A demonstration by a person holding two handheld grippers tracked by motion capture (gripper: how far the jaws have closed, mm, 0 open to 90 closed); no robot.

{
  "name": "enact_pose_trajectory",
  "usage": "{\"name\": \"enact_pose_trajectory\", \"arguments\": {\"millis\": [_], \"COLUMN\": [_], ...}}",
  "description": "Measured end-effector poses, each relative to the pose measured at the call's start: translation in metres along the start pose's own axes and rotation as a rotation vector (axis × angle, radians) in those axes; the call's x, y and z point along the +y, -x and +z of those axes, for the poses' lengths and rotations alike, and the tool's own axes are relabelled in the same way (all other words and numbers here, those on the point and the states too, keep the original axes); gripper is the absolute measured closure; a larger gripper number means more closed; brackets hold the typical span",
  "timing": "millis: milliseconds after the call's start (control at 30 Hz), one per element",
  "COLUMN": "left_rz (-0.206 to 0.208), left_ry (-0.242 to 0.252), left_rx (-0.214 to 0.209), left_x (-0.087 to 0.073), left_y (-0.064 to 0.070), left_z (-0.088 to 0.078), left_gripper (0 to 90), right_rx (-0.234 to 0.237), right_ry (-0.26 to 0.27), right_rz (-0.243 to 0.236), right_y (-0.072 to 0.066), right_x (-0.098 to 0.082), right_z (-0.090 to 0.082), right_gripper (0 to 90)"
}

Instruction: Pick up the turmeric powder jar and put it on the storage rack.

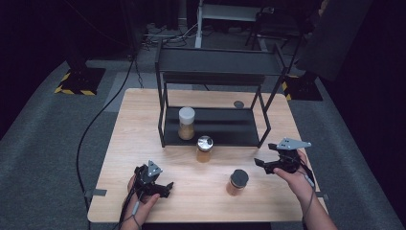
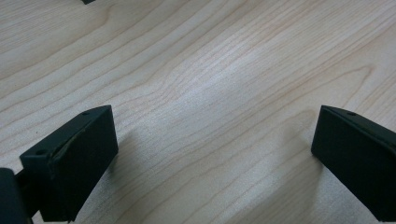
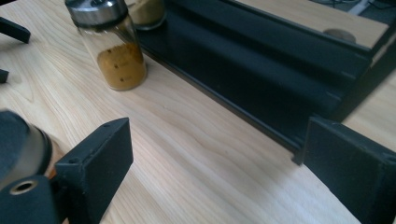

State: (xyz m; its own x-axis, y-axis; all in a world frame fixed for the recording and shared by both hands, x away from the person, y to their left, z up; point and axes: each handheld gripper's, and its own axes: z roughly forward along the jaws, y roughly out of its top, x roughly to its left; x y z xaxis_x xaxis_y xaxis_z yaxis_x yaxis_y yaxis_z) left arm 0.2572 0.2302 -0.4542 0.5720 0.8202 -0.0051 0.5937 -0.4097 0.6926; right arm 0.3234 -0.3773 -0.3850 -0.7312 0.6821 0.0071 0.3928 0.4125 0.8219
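A pale wooden surface (image 1: 143,120) is seen from above, with a black two-tier metal rack (image 1: 215,91) set at its far side, toward twelve o'clock. On the rack's lower shelf, at its left end, a white-capped jar (image 1: 186,123) of tan powder is stood upright. Just in front of the rack, near the centre of the surface, a silver-lidded jar (image 1: 204,149) of ochre spice is placed; in the right gripper view it is found at the upper left (image 3: 112,46). Toward five o'clock from it, well apart, a dark-lidded jar (image 1: 237,182) is stood. The left hand-held gripper (image 1: 160,187) is held at seven o'clock on the surface, low over the bare wood; its jaws are spread wide with nothing between them, and in the left gripper view only wood grain is seen between the two black pads (image 2: 79,158). The right hand-held gripper (image 1: 262,164) is held at four o'clock, just to the right of the dark-lidded jar, pointing toward nine o'clock. Its jaws are parted and nothing is gripped; in the right gripper view the dark-lidded jar (image 3: 23,149) is found just outside the left pad (image 3: 100,163), beside it rather than between the jaws. A small round disc (image 1: 238,104) is seen lying on the surface behind the rack.
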Motion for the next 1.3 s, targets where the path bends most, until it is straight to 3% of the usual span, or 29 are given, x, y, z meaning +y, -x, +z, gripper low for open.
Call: {"name": "enact_pose_trajectory", "arguments": {"millis": [700, 1300], "left_rz": [0.0, 0.001], "left_ry": [0.001, 0.0], "left_rx": [0.001, 0.001], "left_x": [0.0, 0.0], "left_y": [0.0, 0.0], "left_z": [0.0, 0.0], "left_gripper": [0.1, 0.2], "right_rx": [0.05, 0.108], "right_ry": [0.006, 0.009], "right_rz": [-0.082, -0.09], "right_y": [-0.019, -0.038], "right_x": [0.061, 0.095], "right_z": [0.033, 0.071], "right_gripper": [8.4, 8.0]}}
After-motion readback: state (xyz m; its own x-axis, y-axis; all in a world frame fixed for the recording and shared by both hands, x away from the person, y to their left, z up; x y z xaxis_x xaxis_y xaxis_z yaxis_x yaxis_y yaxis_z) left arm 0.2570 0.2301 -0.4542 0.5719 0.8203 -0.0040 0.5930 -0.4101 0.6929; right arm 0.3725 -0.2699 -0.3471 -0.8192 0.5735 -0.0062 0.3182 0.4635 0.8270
